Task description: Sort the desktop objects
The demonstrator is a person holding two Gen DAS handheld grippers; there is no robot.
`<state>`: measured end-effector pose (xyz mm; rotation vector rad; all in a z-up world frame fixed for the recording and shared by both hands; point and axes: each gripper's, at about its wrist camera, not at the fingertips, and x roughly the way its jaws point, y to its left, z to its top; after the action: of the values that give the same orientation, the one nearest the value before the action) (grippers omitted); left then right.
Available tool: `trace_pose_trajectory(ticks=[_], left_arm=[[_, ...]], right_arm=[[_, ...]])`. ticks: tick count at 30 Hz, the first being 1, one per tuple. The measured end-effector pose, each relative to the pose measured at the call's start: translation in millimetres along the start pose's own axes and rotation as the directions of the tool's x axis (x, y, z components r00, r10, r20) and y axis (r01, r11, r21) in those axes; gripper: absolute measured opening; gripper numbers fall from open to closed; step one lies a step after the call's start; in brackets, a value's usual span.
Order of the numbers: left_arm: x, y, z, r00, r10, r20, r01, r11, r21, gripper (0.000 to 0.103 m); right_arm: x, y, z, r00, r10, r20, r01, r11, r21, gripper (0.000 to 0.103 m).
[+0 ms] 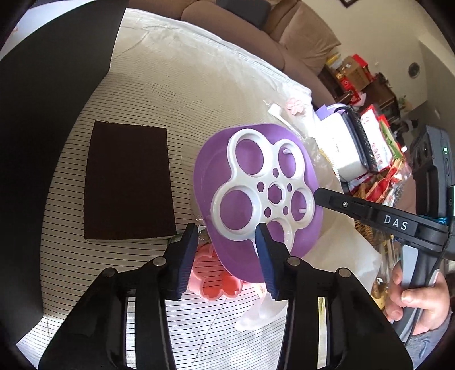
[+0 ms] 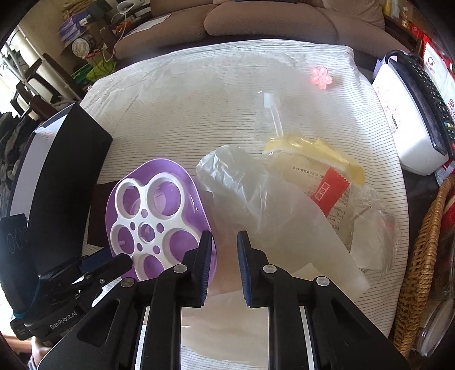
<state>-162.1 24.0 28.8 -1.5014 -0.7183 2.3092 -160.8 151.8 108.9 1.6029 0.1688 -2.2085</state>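
- The left gripper (image 1: 227, 232) points steeply down, its blue-padded fingers (image 1: 189, 242) parted with a clear gap between them.
- The right gripper (image 2: 224, 242) tilts down more steeply, its fingers (image 2: 206, 247) standing narrowly apart and pressing on nothing.
- A hand (image 1: 418, 298) wraps the right gripper's handle.

A brown sofa (image 2: 273, 20) stands behind the striped-cloth table (image 2: 199, 94), with cluttered shelves (image 1: 366, 82) nearby.

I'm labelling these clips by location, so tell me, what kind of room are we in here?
Probably a lived-in living room at home. A brown sofa stands just behind the cloth-covered table, a TV remote rests on a white box at the table's edge, and snack packets pile up beside it.
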Motion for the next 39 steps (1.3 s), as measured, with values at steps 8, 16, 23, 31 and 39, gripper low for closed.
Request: trace_pose_trajectory(ticks=[8, 16, 23, 31, 39], left_arm=[[-0.7, -2.3, 5.6, 1.0, -0.016, -0.005, 0.016, 1.0, 0.006, 0.036], [-2.6, 1.2, 10.4, 1.0, 0.007, -0.024, -0.007, 1.0, -0.009, 0.037], [7.5, 8.6, 13.4, 1.0, -0.002, -0.031, 0.002, 1.0, -0.019, 0.035], [-9.5, -5.6, 16.7, 1.0, 0.007, -0.005, -0.007, 0.999, 0.033, 0.031], [-82.7, -25.2, 32.1, 0.996, -0.006, 0.087, -0.002, 0.996, 0.091, 0.031]], right_arm=[[-1.7, 7.1, -3.4, 0.998, 0.058, -0.005, -0.058, 0.998, -0.021, 0.008], [-4.7, 5.7, 4.1, 0.999, 0.035, -0.011, -0.035, 0.999, 0.014, 0.011], [13.4, 14.7, 7.9, 0.999, 0.01, -0.047, -0.012, 0.999, -0.034, 0.011], [-9.4, 26.9, 2.0, 1.0, 0.02, -0.011, -0.021, 0.997, -0.068, 0.009], [-74.1, 63.8, 9.2, 0.997, 0.016, 0.071, -0.007, 0.993, -0.117, 0.009]])
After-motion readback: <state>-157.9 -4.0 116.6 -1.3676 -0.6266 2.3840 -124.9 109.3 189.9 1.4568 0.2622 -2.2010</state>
